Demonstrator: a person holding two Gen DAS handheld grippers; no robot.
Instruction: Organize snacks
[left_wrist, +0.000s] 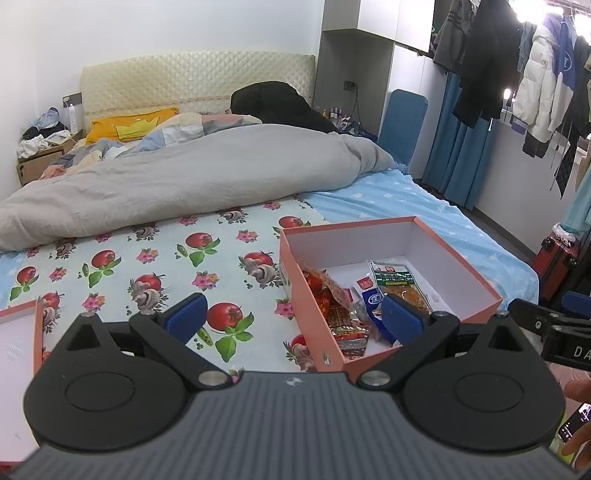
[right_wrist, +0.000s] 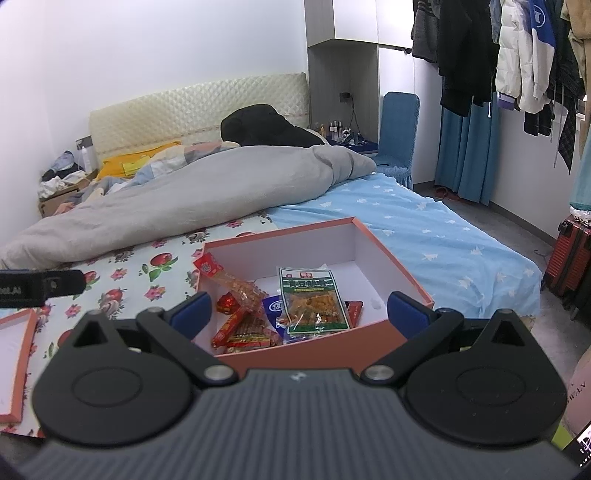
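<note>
An open orange box (left_wrist: 458, 243) (right_wrist: 373, 243) with white inside sits on the bed. It holds several snack packets: a green-labelled packet (right_wrist: 314, 299) (left_wrist: 399, 280), red packets (right_wrist: 243, 328) (left_wrist: 343, 325) and a blue-and-white one (right_wrist: 273, 308). My left gripper (left_wrist: 295, 314) is open and empty, hovering over the box's left front corner. My right gripper (right_wrist: 301, 314) is open and empty, just in front of the box. The right gripper's tip shows at the right edge of the left wrist view (left_wrist: 546, 325); the left gripper's tip shows in the right wrist view (right_wrist: 44, 284).
The orange box lid (left_wrist: 18, 332) (right_wrist: 14, 362) lies to the left on the floral sheet (left_wrist: 147, 266). A grey duvet (left_wrist: 184, 184) covers the far bed. A red suitcase (right_wrist: 569, 262) and hanging clothes (right_wrist: 517, 55) are at right.
</note>
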